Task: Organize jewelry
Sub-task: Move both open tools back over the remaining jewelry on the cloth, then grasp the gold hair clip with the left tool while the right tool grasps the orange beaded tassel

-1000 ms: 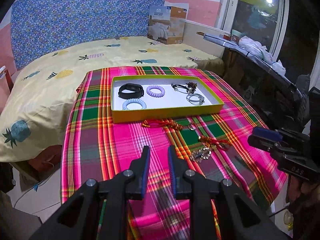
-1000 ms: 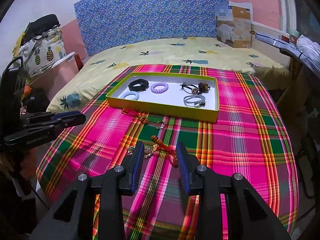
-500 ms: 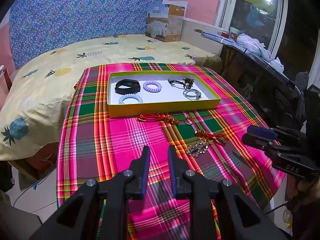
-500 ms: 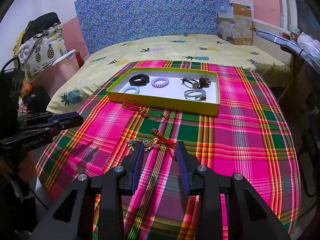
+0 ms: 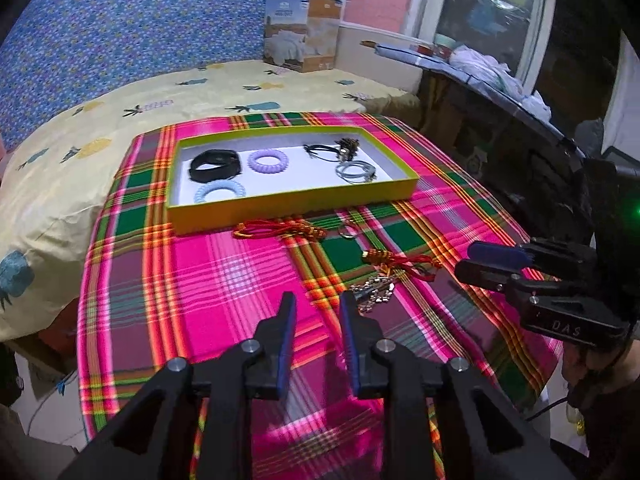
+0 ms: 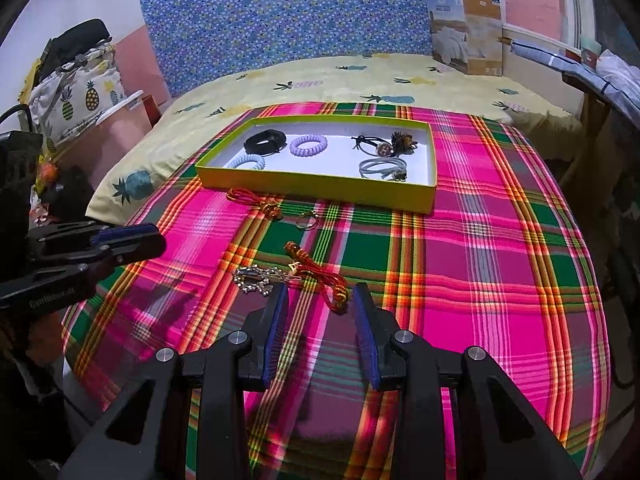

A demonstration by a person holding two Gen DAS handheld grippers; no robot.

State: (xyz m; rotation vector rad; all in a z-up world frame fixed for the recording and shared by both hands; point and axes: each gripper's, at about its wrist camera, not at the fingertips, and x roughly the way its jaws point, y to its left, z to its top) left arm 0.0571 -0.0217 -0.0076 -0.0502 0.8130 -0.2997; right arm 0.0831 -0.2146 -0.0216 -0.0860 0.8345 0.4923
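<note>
Nearest, the right gripper point(image 6: 318, 296) hangs empty with fingers parted over a knotted red cord point(image 6: 320, 274) and a beaded metal chain point(image 6: 252, 278) near the front edge of the plaid cloth point(image 6: 480, 260); the left gripper point(image 5: 316, 306), narrowly parted and empty, sits just short of that chain point(image 5: 372, 292). Only the right view shows the pineapple-print bag point(image 6: 76, 96); only the left shows the dark window point(image 5: 492, 12). Farther, another red cord point(image 6: 252, 200) and a thin ring point(image 6: 306, 220) lie before the shallow yellow-walled tray point(image 6: 320, 188) holding coiled and banded pieces.
</note>
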